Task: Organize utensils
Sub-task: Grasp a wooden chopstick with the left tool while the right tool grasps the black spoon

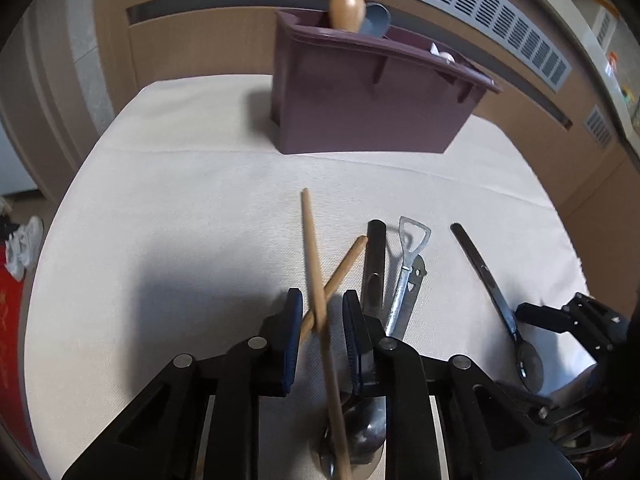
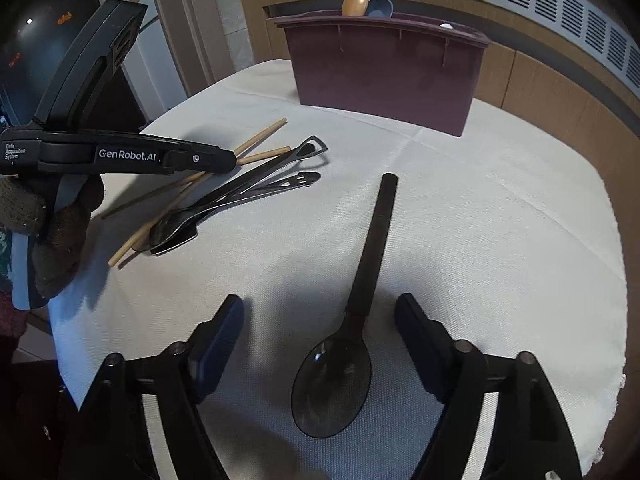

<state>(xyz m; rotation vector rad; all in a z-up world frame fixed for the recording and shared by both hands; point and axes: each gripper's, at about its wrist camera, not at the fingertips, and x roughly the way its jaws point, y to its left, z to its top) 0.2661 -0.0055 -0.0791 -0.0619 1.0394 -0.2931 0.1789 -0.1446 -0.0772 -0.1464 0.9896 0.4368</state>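
My left gripper (image 1: pixel 319 314) is open, its fingers on either side of two crossed wooden chopsticks (image 1: pixel 316 276) that lie on the white tablecloth. Beside them lie metal spoons (image 1: pixel 374 276) and a bottle opener (image 1: pixel 406 270). My right gripper (image 2: pixel 320 316) is open and straddles a black plastic spoon (image 2: pixel 366 280) lying flat, bowl toward me. The left gripper also shows in the right wrist view (image 2: pixel 224 162), over the chopsticks (image 2: pixel 260 136). A maroon utensil holder (image 1: pixel 360 96) stands at the back of the table, also in the right wrist view (image 2: pixel 384 72).
A wooden spoon (image 1: pixel 347 10) and a grey spoon (image 1: pixel 376 18) stick out of the holder's left end; something white (image 1: pixel 444 56) sits near its right end. The tablecloth (image 2: pixel 500 240) edge drops off at the left and right. Shoes (image 1: pixel 24 248) lie on the floor.
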